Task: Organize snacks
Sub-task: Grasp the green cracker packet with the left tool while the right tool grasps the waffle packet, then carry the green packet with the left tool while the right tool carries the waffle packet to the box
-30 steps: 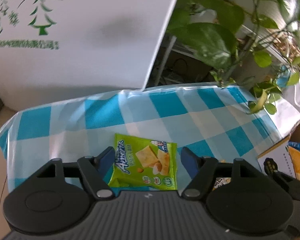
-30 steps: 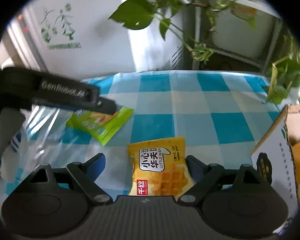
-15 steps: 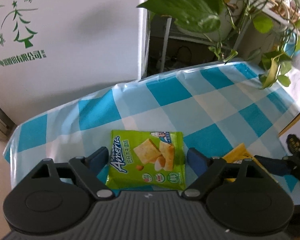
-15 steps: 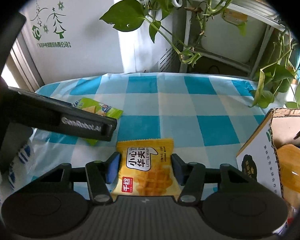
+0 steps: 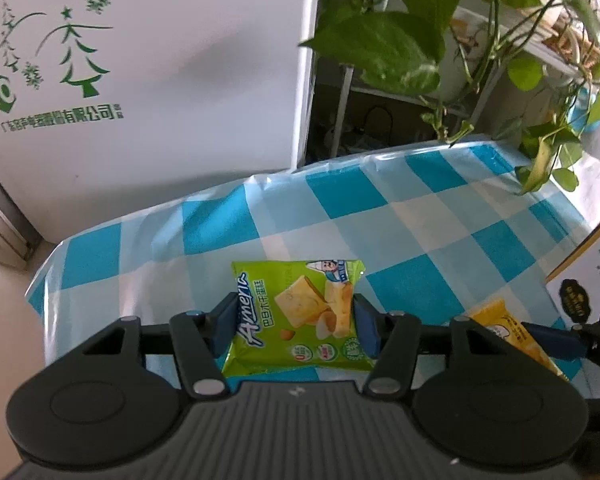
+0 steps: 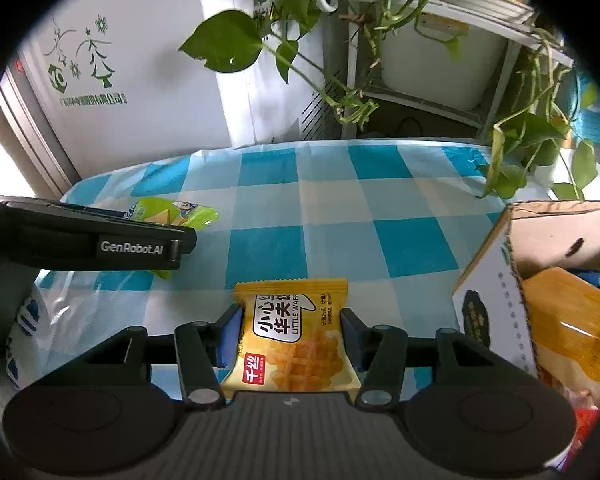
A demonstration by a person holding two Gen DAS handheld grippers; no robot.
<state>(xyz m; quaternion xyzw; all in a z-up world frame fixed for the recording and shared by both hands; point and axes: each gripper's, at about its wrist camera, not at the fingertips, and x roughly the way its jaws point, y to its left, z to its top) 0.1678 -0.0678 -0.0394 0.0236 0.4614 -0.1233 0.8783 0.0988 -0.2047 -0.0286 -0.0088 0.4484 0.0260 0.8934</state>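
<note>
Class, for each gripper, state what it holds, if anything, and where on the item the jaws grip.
The left gripper clamps the green packet by its two side edges. The right gripper clamps the yellow waffle packet the same way, by its side edges.

Each black gripper has blue pads, silver screws, a ribbed body, seemingly "GenRobot.AI" lettering.

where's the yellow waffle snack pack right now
The yellow waffle pack sits on the checked tablecloth, clamped in the right gripper, with the open cardboard box on its right.
</note>
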